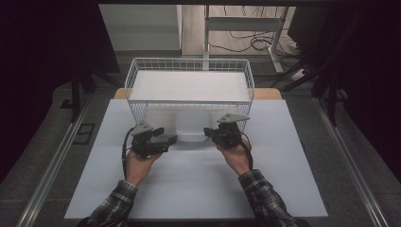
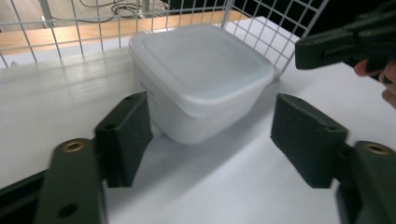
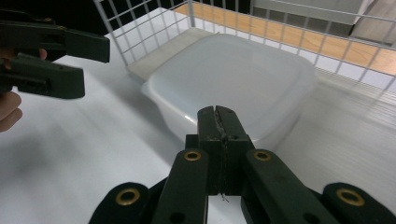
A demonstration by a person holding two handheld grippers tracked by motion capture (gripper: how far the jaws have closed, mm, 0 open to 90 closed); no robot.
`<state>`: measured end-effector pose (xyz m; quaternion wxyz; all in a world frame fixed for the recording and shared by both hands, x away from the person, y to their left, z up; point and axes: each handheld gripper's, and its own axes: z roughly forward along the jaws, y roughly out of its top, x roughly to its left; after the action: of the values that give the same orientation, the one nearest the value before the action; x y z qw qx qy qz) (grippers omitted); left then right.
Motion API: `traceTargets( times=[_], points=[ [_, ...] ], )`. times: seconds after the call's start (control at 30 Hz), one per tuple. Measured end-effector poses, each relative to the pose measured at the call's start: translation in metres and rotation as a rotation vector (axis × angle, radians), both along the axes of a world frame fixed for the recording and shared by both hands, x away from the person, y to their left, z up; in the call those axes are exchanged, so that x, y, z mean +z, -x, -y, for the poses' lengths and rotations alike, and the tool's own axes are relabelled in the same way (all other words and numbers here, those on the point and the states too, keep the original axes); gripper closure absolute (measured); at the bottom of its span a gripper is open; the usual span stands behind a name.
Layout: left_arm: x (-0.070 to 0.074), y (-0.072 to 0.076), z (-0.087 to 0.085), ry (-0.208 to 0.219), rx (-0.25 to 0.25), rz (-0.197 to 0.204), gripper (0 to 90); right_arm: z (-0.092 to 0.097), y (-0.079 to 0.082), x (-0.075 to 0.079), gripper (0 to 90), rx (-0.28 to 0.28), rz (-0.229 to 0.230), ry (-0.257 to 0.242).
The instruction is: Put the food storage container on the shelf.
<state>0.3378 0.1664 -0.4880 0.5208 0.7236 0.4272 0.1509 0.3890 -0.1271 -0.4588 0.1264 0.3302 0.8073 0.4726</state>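
A translucent white plastic tub with rounded corners and a snapped-on lid (image 2: 196, 79) stands on the white desk (image 1: 198, 184), right against the front wall of the white wire basket (image 1: 189, 71). The basket holds a flat white slab that covers its floor. The tub's lid is shut and cloudy, so I cannot tell what is inside. The left claw (image 1: 166, 138) is just beside the tub's left side, its jaws spread apart with nothing between them. The right claw (image 1: 208, 132) is near the tub's right side, its jaws pressed together on nothing.
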Motion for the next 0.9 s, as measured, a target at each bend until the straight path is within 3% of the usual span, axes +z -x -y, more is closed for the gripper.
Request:
traceTargets(
  times=[0.17, 0.43, 0.67, 0.9],
  points=[
    [-0.002, 0.014, -0.001, -0.018, -0.015, 0.000, 20.1, -0.006, 0.007, 0.001, 89.0, 0.034, -0.007, -0.003],
    [-0.010, 0.037, -0.005, -0.045, -0.023, -0.003, 16.1, -0.011, 0.015, -0.004, 88.9, 0.066, -0.010, -0.002],
    [-0.019, 0.066, -0.007, -0.085, -0.026, -0.037, 12.4, -0.015, 0.020, -0.013, 88.9, 0.085, -0.022, 0.021],
    [-0.028, 0.079, -0.012, -0.108, -0.020, -0.063, 8.7, -0.023, 0.018, -0.027, 87.2, 0.105, -0.032, 0.067]
  ],
)
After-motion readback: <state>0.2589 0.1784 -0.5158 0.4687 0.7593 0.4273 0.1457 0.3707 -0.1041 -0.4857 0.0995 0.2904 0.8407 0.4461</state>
